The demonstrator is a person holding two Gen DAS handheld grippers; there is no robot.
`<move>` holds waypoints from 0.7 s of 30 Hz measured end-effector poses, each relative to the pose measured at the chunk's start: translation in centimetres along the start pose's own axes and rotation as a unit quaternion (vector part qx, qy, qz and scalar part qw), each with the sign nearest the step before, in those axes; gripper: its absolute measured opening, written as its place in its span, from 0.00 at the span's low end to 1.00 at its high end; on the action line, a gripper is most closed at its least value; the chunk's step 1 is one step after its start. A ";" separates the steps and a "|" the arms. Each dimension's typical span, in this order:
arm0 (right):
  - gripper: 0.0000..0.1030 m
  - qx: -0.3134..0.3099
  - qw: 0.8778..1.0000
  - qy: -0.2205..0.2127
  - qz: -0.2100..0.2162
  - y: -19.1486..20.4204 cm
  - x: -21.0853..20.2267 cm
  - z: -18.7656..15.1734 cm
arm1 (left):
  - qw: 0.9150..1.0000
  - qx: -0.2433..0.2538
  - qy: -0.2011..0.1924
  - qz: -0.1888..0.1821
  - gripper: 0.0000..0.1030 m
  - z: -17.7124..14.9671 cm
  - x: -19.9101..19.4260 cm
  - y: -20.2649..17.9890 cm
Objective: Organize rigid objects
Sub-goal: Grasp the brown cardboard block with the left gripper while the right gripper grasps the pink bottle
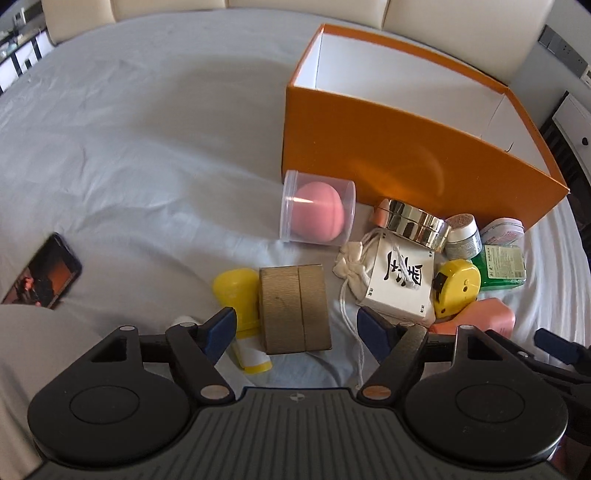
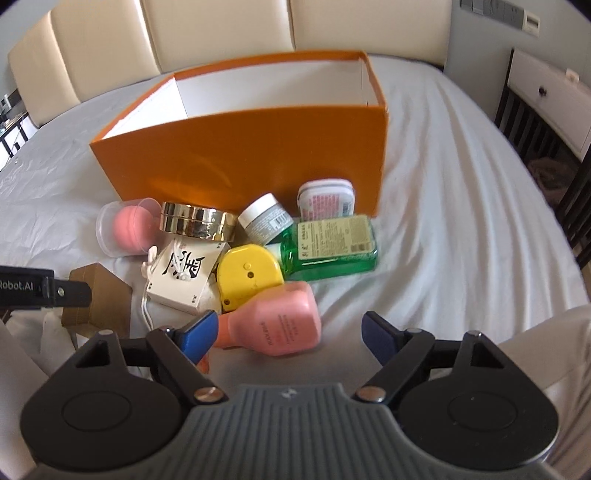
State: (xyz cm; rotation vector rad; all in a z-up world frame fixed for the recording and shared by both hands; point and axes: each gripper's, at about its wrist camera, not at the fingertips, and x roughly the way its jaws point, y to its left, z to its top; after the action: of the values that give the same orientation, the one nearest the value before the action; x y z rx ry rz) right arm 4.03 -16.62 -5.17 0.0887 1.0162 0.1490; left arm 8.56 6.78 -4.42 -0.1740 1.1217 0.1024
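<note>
An open orange box (image 1: 406,155) (image 2: 240,155) stands on the bed. Before it lies a heap: a clear jar with a pink sponge (image 1: 317,212), a gold tin (image 1: 417,225), a white carton with a black character (image 1: 402,284), a yellow tape measure (image 2: 251,277), a green bottle (image 2: 332,243) and a grey jar (image 2: 266,218). My left gripper (image 1: 297,328) is open, its fingers on either side of a brown ribbed box (image 1: 295,310) with gaps both sides. My right gripper (image 2: 288,332) is open over a pink bottle (image 2: 273,317) lying on its side.
A yellow-capped tube (image 1: 240,291) lies left of the brown box. A phone (image 1: 44,277) rests on the sheet at far left. A white-and-pink tin (image 2: 327,199) leans on the orange box. A cream headboard (image 2: 221,33) and a dark nightstand (image 2: 546,110) border the bed.
</note>
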 end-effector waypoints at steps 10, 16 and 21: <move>0.81 0.006 0.999 0.046 0.005 0.3 3.3 0.4 | 0.998 0.006 0.063 -0.006 0.71 1.1 3.1 -0.4; 0.72 0.030 0.997 0.056 0.035 0.0 4.3 0.9 | 0.997 0.023 0.070 -0.005 0.51 1.3 3.8 -0.8; 0.63 0.045 0.998 0.049 0.019 -0.9 3.7 1.4 | 0.997 0.035 0.067 -0.030 0.50 1.2 3.6 -1.0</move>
State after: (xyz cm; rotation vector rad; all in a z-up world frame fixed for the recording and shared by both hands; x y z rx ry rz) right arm 7.18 -16.87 -7.70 0.1844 1.1205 0.1426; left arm 11.35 6.02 -7.05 -0.1544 1.2518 -0.0023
